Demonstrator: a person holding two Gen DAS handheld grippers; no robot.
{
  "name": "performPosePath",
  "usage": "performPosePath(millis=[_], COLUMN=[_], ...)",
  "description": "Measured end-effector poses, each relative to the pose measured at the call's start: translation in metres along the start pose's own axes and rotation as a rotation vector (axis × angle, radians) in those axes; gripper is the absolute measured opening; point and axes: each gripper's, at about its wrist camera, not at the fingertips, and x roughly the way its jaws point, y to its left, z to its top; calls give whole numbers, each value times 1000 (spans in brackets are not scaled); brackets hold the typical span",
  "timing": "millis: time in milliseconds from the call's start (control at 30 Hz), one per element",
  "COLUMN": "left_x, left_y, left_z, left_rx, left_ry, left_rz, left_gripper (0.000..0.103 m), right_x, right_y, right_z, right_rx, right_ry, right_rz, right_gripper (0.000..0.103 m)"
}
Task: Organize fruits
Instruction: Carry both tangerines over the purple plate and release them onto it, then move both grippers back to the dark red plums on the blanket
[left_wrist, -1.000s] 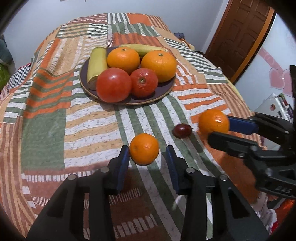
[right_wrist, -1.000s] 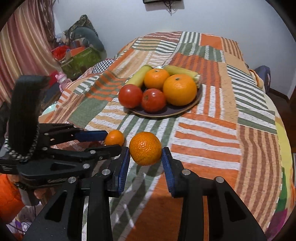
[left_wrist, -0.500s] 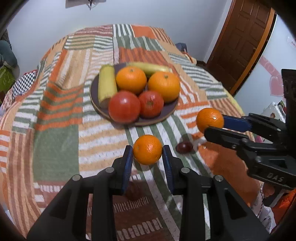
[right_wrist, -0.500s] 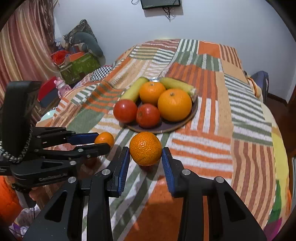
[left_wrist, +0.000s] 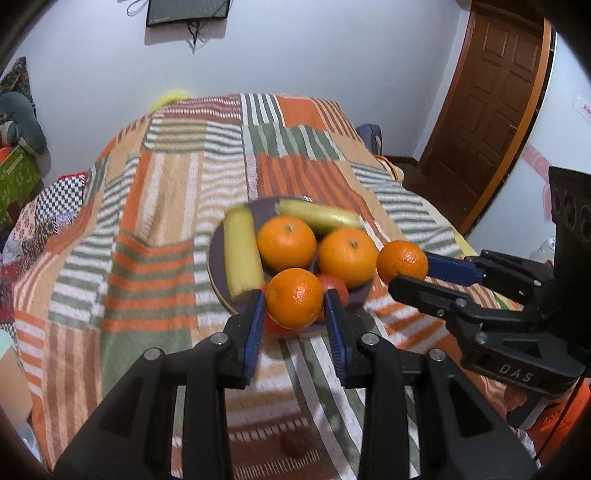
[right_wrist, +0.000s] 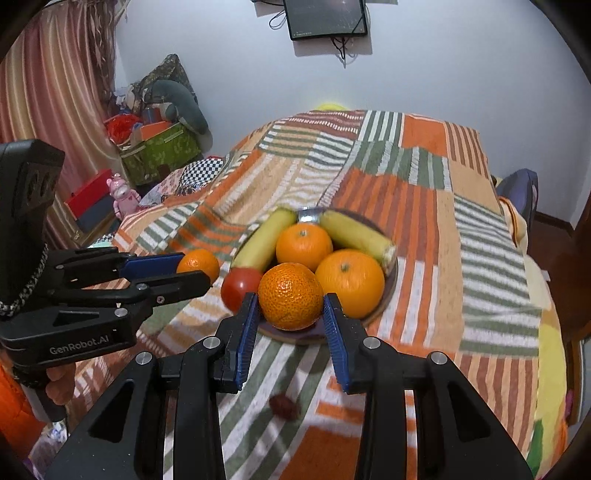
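Note:
My left gripper (left_wrist: 294, 302) is shut on a small orange (left_wrist: 294, 297) and holds it in the air in front of the plate. My right gripper (right_wrist: 290, 306) is shut on another orange (right_wrist: 290, 301), also lifted; it shows in the left wrist view (left_wrist: 402, 261). The dark plate (left_wrist: 218, 273) on the striped bedspread holds two oranges (left_wrist: 286, 243), two bananas (left_wrist: 241, 254) and two red fruits (right_wrist: 241, 287). A small dark red fruit (right_wrist: 283, 406) lies on the bedspread below the grippers.
The bed edge falls away at the right near a wooden door (left_wrist: 491, 110). Boxes and clutter (right_wrist: 159, 147) stand left of the bed. A wall screen (right_wrist: 327, 18) hangs behind.
Both grippers have risen off the bedspread, each with its orange, and moved closer to the plate. The small dark red fruit stayed on the bedspread and now lies below them.

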Motion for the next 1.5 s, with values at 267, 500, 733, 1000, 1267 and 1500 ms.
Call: performPosePath(millis=[267,500,733,1000,1267,1500], left_x=[13,35,64,78,63,26], left_y=[9,18,28,30,26,28], left_z=[21,28,26,22,20,16], left_rx=[3,-15,-52,-56,-44,-45], left_ry=[-25,-10,42,73,48,2], left_rz=[13,9,-20,-58,-48,-15], left_gripper=[32,32,32,32,37,37], right_x=[21,43,59,64,59,31], right_y=[-1,-4,-3,2,0,1], right_z=[17,21,18,14,13,12], right_rx=[-7,7,-14,-53,-46,-48], right_ry=[-9,20,58,61,67,30], right_rz=[7,15,7,-1,4,-6], right_gripper=[33,33,33,34,36,37])
